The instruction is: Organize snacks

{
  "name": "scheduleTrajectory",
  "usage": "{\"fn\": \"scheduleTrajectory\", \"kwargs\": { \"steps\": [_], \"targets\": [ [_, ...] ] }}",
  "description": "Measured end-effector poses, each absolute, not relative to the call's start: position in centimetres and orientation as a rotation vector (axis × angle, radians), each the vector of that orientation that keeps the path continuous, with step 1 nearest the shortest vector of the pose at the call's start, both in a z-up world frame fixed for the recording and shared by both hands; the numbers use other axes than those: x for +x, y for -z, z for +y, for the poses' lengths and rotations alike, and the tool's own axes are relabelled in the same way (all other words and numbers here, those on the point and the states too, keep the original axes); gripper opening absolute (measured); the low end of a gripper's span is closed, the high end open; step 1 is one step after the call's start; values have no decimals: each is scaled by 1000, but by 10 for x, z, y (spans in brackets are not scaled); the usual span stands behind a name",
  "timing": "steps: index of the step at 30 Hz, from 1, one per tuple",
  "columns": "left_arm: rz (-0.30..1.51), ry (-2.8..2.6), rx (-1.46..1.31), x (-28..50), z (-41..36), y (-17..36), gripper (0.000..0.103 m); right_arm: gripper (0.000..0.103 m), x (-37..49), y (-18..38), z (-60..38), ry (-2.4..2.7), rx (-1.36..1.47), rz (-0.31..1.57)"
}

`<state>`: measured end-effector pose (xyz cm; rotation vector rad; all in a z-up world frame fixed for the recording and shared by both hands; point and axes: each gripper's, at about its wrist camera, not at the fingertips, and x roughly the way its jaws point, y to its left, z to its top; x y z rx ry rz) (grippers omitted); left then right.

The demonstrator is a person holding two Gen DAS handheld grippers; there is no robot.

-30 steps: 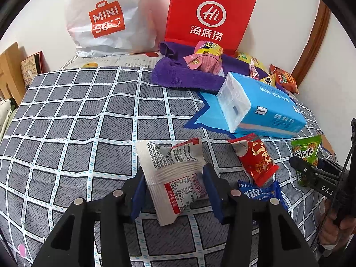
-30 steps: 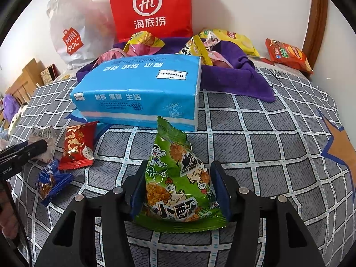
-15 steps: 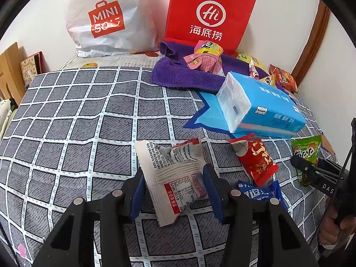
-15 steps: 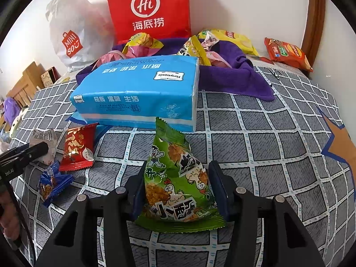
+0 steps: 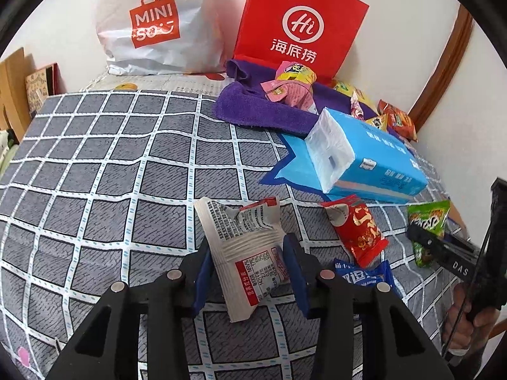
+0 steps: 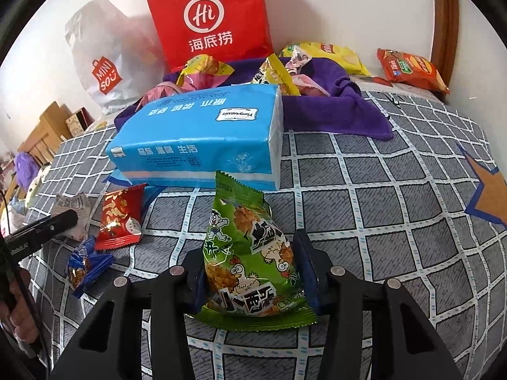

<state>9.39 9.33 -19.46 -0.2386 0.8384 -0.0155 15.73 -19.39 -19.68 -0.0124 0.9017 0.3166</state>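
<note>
My left gripper [image 5: 247, 269] is shut on a white snack packet [image 5: 244, 243] with red label and small print, held just above the checked bedspread. My right gripper [image 6: 250, 272] is shut on a green snack bag [image 6: 247, 253] with a cartoon chicken. The green bag also shows at the right edge of the left wrist view [image 5: 427, 224]. The white packet shows crumpled at the left of the right wrist view [image 6: 74, 209]. A red packet [image 5: 355, 228] and a blue packet [image 5: 364, 277] lie on the bed between the grippers.
A blue tissue pack [image 6: 202, 139] lies mid-bed. Behind it a purple towel [image 5: 263, 110] holds several snack packets. A red Hi bag [image 5: 298, 28] and a white Miniso bag [image 5: 155, 25] stand against the wall. Orange and yellow chip bags [image 6: 408, 69] lie at the back right.
Both grippers have risen slightly and tilted with their packets still held. The right wrist view has shifted a little to the right. Nothing was released.
</note>
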Motion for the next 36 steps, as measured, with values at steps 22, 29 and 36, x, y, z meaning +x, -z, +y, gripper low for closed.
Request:
{"fn": "scheduleTrajectory", "kwargs": {
  "steps": [22, 29, 36],
  "targets": [
    [860, 77, -333, 64, 102, 152, 22, 46, 114, 142, -188, -269, -74, 815],
    [841, 61, -298, 61, 94, 140, 19, 45, 105, 126, -187, -289, -76, 783],
    [899, 33, -282, 70, 98, 153, 19, 45, 103, 129, -190, -295, -73, 787]
  ]
}}
